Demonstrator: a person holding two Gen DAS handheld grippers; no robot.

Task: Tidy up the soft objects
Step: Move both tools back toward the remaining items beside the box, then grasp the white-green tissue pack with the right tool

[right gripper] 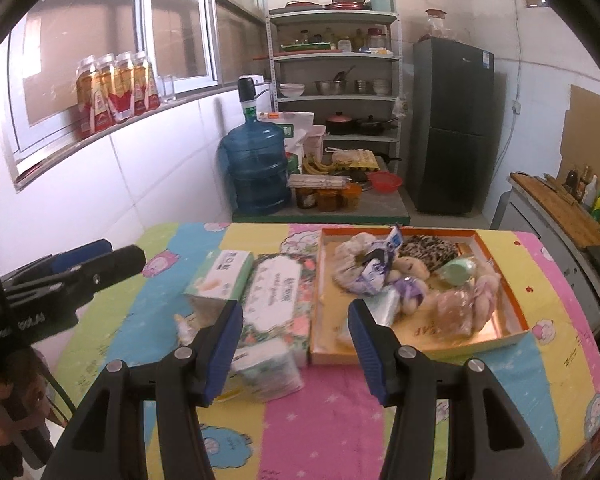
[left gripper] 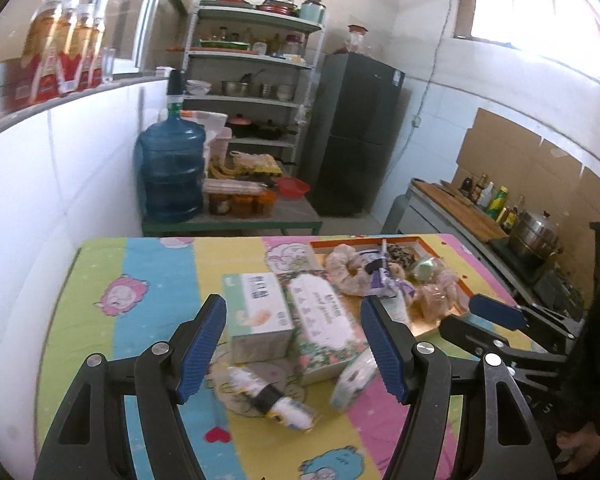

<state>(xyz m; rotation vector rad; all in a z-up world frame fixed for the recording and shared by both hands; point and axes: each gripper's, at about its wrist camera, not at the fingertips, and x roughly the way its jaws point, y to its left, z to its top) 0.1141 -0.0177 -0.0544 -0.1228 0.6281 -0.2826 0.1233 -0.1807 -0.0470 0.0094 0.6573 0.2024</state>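
An orange box lid (right gripper: 516, 330) (left gripper: 428, 326) on the colourful tablecloth holds several soft things: scrunchies, a small plush doll (right gripper: 410, 280), a green puff (right gripper: 458, 272) and plastic-wrapped items. Left of it lie a green tissue box (left gripper: 256, 312) (right gripper: 220, 276), a floral tissue pack (left gripper: 324, 320) (right gripper: 278, 300), a small tissue packet (left gripper: 354, 380) (right gripper: 268, 368) and a wrapped white roll (left gripper: 272, 396). My left gripper (left gripper: 292, 344) is open and empty above the tissue boxes. My right gripper (right gripper: 296, 344) is open and empty above the small packet and the lid's near edge.
A low bench behind the table carries a blue water jug (right gripper: 256, 168), jars and bananas. A shelf rack (right gripper: 336, 60) and a dark fridge (right gripper: 452, 128) stand at the back. A counter with bottles and a steamer pot (left gripper: 536, 236) runs along the right.
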